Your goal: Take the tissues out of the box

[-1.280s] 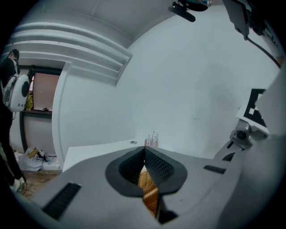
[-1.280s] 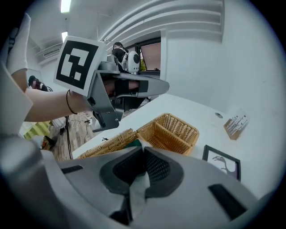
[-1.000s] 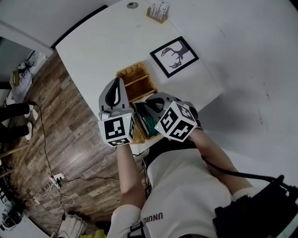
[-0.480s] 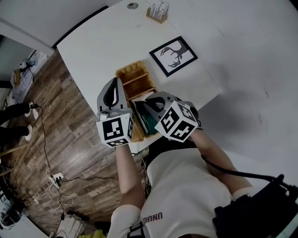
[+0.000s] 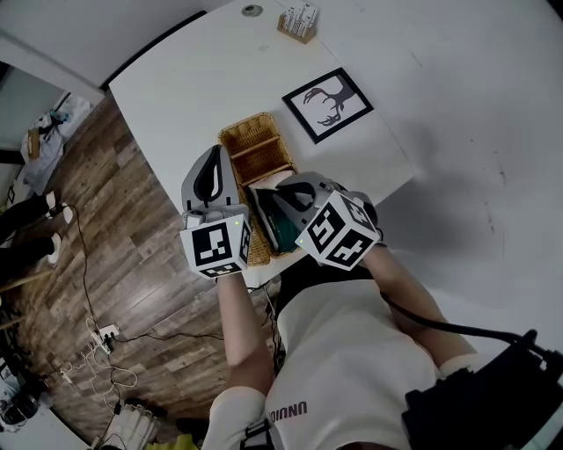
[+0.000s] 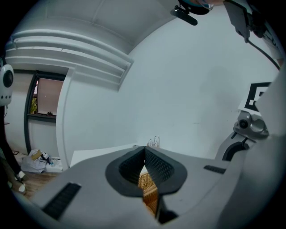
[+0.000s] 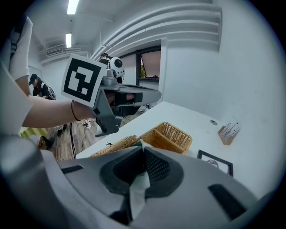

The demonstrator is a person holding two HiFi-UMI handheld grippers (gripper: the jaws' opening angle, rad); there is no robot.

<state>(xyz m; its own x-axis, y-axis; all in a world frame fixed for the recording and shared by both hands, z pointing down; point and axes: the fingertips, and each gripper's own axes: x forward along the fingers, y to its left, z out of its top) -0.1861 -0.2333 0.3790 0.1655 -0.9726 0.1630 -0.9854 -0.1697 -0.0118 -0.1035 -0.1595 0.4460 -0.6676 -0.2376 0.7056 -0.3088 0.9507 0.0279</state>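
A white tissue (image 7: 139,191) hangs pinched between the pads of my right gripper (image 7: 143,148), which is shut on it. In the head view the right gripper (image 5: 280,195) hovers over the dark green tissue box (image 5: 281,227), which lies in the near end of a wicker basket (image 5: 251,141). My left gripper (image 5: 214,163) is held just left of the basket and points away from me. In the left gripper view its tips (image 6: 144,151) meet with nothing between them, and the basket (image 6: 149,197) shows through the slit below.
A framed deer picture (image 5: 327,105) lies on the white table (image 5: 202,79) beyond the basket, and a small wooden holder (image 5: 297,22) stands at the far edge. The table's left edge drops to wooden floor (image 5: 106,228) with cables. A person stands in the background (image 7: 39,88).
Almost nothing differs. The left gripper has drifted slightly left and the right one slightly right, still holding the tissue over the box.
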